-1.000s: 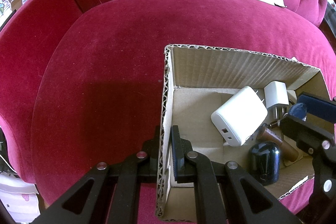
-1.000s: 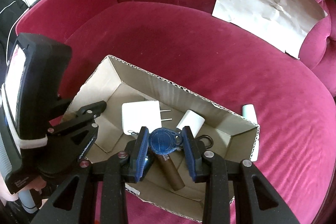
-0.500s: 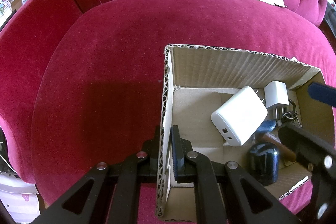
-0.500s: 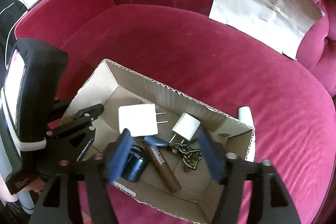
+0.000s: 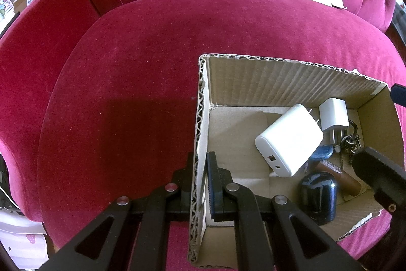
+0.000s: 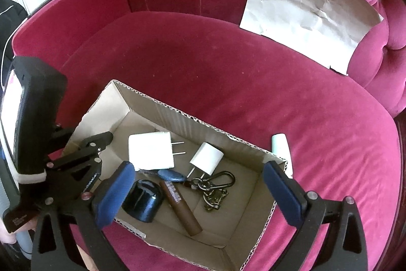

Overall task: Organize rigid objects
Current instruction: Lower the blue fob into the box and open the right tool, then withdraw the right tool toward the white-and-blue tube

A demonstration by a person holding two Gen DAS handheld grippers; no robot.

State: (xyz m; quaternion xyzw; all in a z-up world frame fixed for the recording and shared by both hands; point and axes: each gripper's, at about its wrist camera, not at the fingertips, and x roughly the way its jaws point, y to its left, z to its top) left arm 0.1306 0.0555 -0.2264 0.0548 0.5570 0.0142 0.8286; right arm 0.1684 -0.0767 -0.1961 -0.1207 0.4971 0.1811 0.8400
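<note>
A cardboard box (image 6: 165,111) sits on a red velvet sofa seat. In it lie a large white charger (image 6: 151,154), a small white charger (image 6: 206,158), a blue key fob (image 6: 171,175) with a keyring and chain (image 6: 215,187), a brown tube (image 6: 181,207) and a dark blue rounded object (image 6: 143,200). My left gripper (image 5: 200,184) is shut on the box's left wall (image 5: 199,118). My right gripper (image 6: 198,194) is wide open and empty above the box. The large charger (image 5: 289,140) and dark object (image 5: 318,197) also show in the left wrist view.
A white cylindrical object (image 6: 280,146) lies on the seat just outside the box's far right corner. A crumpled sheet of paper (image 6: 307,4) leans on the tufted backrest. The sofa's armrests rise at left and right. Room clutter shows beyond the left armrest.
My right gripper opened and let go of the blue key fob, which now lies in the box with its keyring. The gripper rose and drew back a little. The left gripper has not moved.
</note>
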